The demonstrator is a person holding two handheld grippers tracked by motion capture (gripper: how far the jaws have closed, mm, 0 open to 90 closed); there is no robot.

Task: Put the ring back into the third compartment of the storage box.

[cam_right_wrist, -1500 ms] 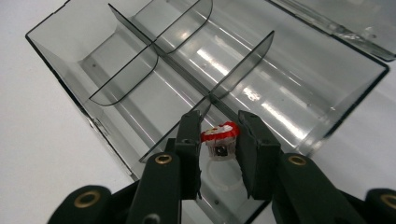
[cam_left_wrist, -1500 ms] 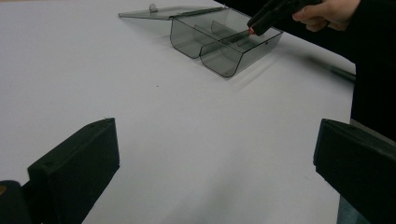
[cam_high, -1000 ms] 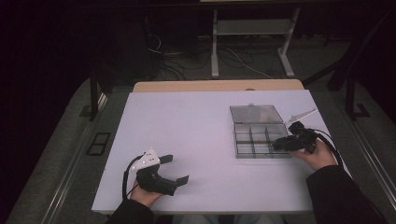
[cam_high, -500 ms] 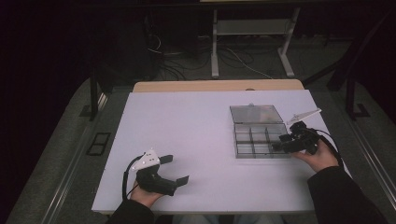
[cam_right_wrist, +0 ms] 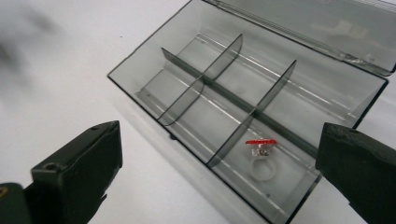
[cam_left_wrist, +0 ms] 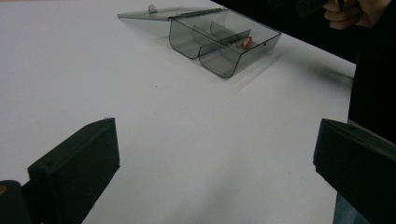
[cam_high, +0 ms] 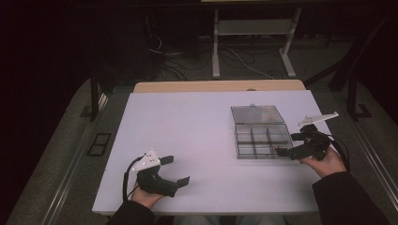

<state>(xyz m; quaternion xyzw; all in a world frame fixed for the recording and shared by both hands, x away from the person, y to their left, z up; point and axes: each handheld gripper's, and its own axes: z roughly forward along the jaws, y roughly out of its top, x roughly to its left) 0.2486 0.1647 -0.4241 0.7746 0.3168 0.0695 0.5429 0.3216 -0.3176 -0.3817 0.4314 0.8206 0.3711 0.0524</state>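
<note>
A clear grey compartment box (cam_high: pixel 260 137) sits on the white table, its lid (cam_high: pixel 257 114) folded flat behind it. In the right gripper view a small pale ring with a red tag (cam_right_wrist: pixel 260 156) lies in one near compartment of the box (cam_right_wrist: pixel 243 107); the tag shows as a red speck (cam_left_wrist: pixel 246 41) in the left gripper view. My right gripper (cam_high: pixel 287 144) hovers at the box's right near corner, open and empty, jaws wide in its own view (cam_right_wrist: pixel 219 144). My left gripper (cam_high: pixel 177 170) rests near the front left, open and empty, looking across bare table (cam_left_wrist: pixel 215 149) toward the box (cam_left_wrist: pixel 224 42).
The white table (cam_high: pixel 187 126) has a wooden strip (cam_high: pixel 220 86) along its far edge. Beyond it stand a white metal frame (cam_high: pixel 253 42) and cables on a dark floor. The other hand (cam_left_wrist: pixel 348 11) shows at the top right of the left gripper view.
My right gripper has shifted slightly right and toward the near side of the box. The left gripper has not moved.
</note>
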